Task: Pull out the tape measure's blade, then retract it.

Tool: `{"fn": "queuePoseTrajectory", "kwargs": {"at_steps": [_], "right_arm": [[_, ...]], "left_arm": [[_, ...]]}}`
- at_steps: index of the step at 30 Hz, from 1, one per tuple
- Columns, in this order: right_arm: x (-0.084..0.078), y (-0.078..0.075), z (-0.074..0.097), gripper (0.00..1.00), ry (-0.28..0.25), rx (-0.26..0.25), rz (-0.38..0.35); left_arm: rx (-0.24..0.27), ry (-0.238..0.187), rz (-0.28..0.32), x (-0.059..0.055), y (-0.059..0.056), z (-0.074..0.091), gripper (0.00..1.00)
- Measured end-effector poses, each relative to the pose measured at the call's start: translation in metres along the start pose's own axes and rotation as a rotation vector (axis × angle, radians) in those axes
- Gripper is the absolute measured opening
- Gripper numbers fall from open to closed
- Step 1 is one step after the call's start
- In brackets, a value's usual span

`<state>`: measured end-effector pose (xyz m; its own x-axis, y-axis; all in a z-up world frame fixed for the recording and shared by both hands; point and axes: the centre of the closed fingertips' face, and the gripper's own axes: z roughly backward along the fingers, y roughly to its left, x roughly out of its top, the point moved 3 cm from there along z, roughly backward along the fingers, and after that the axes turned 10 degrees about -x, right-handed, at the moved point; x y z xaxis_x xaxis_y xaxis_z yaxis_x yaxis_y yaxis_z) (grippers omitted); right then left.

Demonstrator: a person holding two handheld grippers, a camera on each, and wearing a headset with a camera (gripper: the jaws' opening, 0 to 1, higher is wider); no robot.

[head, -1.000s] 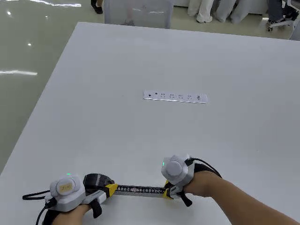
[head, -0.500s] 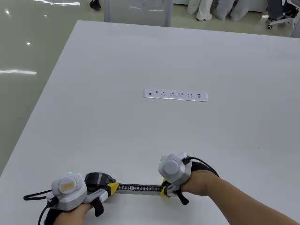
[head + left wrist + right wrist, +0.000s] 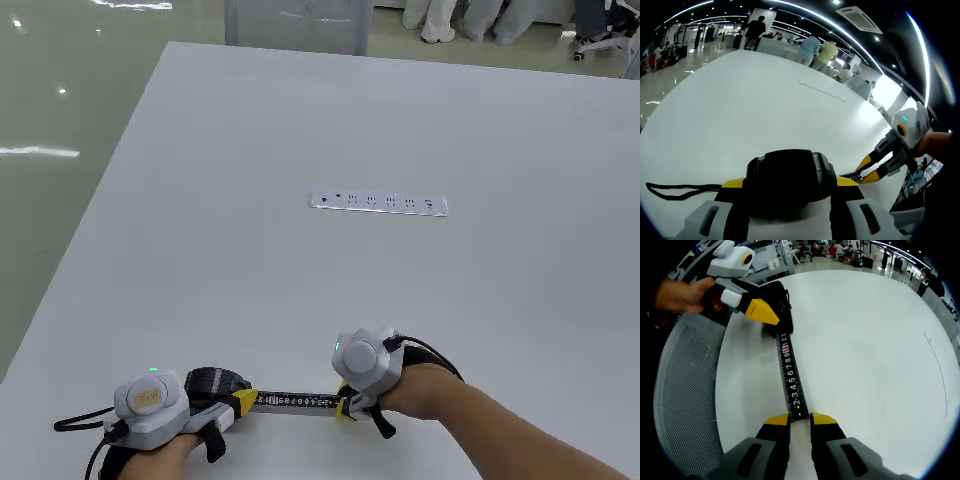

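While the left gripper [image 3: 235,402] lies low at the near edge of the bench [image 3: 380,120], jaws clamped around the tape measure [image 3: 212,383], the right gripper [image 3: 345,405], wrist bent inward, pinches the end of the drawn-out blade [image 3: 295,401].

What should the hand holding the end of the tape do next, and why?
Probably ease the right gripper a little closer to the case, letting the blade slide in. It pinches the blade's tip, the left gripper clamps the case, and the drawn-out stretch looks shorter than a second ago, so retraction seems underway.
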<state>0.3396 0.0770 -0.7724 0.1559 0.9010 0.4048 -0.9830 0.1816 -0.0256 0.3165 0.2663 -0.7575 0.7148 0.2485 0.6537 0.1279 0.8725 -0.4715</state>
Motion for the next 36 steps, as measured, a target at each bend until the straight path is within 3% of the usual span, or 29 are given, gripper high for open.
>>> {"fn": "queuePoseTrajectory", "kwargs": {"at_steps": [36], "right_arm": [[0.040,0.011,-0.016,0.14,-0.079,-0.024,0.000]], "left_arm": [[0.011,0.000,0.014,0.000,0.001,0.000,0.62]]}}
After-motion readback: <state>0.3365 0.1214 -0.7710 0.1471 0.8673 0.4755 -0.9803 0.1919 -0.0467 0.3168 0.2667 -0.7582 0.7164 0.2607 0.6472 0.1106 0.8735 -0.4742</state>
